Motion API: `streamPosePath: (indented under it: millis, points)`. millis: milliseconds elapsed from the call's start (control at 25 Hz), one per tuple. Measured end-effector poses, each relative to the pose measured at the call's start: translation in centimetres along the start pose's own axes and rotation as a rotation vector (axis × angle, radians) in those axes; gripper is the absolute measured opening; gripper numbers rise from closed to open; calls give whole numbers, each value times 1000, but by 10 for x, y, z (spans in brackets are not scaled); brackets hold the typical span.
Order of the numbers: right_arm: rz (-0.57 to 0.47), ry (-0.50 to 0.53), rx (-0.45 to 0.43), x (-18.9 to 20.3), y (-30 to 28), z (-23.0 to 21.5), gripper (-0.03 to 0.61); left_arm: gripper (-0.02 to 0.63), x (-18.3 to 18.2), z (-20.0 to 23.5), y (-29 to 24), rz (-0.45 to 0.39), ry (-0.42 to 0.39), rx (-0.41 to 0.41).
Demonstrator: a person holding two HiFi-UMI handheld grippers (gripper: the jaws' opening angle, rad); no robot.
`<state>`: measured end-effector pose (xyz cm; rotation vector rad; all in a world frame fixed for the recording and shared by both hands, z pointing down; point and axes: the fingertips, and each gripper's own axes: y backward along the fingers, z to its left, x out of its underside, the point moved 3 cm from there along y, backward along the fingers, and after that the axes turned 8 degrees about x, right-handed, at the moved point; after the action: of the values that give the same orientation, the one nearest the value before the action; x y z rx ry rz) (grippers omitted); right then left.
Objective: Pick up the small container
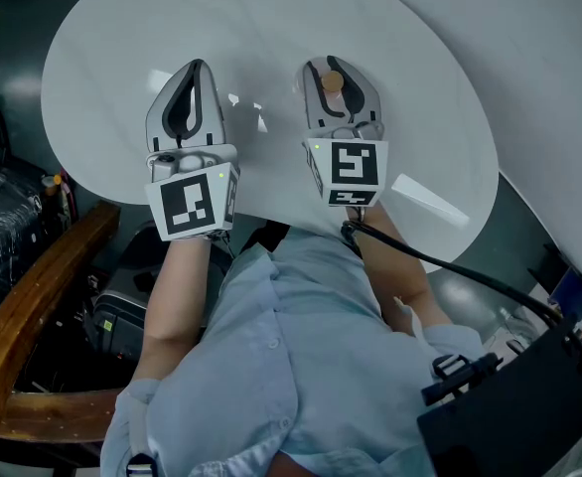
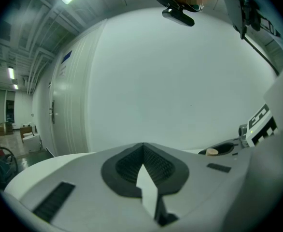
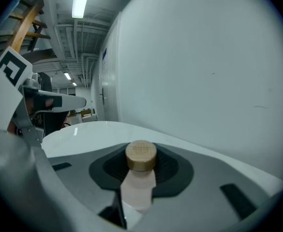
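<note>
The small container [image 3: 139,178] is a pale pink bottle with a round wooden cap [image 3: 141,156]. It stands clamped between the jaws of my right gripper [image 1: 337,79], which is shut on it above the white oval table [image 1: 122,58]. In the head view only the cap [image 1: 332,82] shows between the jaws. My left gripper [image 1: 192,92] hovers beside it to the left, jaws closed together with nothing between them [image 2: 144,170]. The left gripper view catches the right gripper and the cap [image 2: 212,152] at its right edge.
A white wall [image 1: 529,48] runs along the table's far right side. A wooden chair rail [image 1: 33,306] curves at the lower left, with dark bags [image 1: 3,207] beyond it. A black cable [image 1: 450,266] trails from the right gripper to a black box [image 1: 509,415].
</note>
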<state>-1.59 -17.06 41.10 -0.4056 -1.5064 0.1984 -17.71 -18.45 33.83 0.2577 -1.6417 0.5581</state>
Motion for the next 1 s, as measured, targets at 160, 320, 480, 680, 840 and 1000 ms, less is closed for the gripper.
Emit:
streamPosePath:
  millis: [160,320,480,680,840,1000]
  points:
    - [-32,0,-7,-11,5,0,106,0,-3,-2,0,-19,-6,-2]
    - [-62,3,-18,-27,9,1,106,0,-10,-2,1,-42,-13,-8]
    - [-92,10,-30,-42,15,1,106,-2,-19,-6,3,-64,-22,-12]
    - [-130,21,-45,-61,18,1,106,-1,-26,-10,4,-85,-28,-19]
    - [-169,25,-60,-77,22,3,106,-2,-30,-12,3,-101,-37,-26]
    - [-200,35,-63,-90,28,-1,106,0,-36,-17,6,-120,-43,-25]
